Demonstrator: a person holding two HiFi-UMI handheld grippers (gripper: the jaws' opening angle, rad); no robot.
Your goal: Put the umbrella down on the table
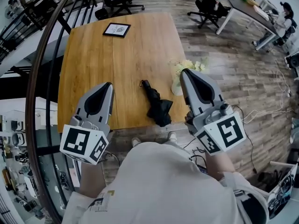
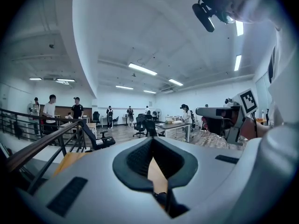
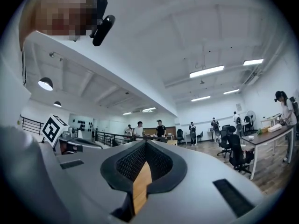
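Note:
The black folded umbrella (image 1: 156, 105) lies on the wooden table (image 1: 117, 55) near its front edge, with its strap end pointing away from me. Both grippers are lifted off the table and held level in front of my chest, on either side of the umbrella and well above it. My left gripper (image 1: 109, 85) (image 2: 152, 139) has its jaws together with nothing between them. My right gripper (image 1: 185, 73) (image 3: 145, 143) is shut and empty as well. Through the gap behind each pair of pads only table wood shows.
A framed picture (image 1: 117, 29) lies at the table's far side. A vase of pale flowers (image 1: 187, 65) stands at the right edge, partly behind my right gripper. A dark railing (image 1: 42, 101) curves along the left. Office chairs (image 1: 208, 3) and desks stand beyond, with people further back.

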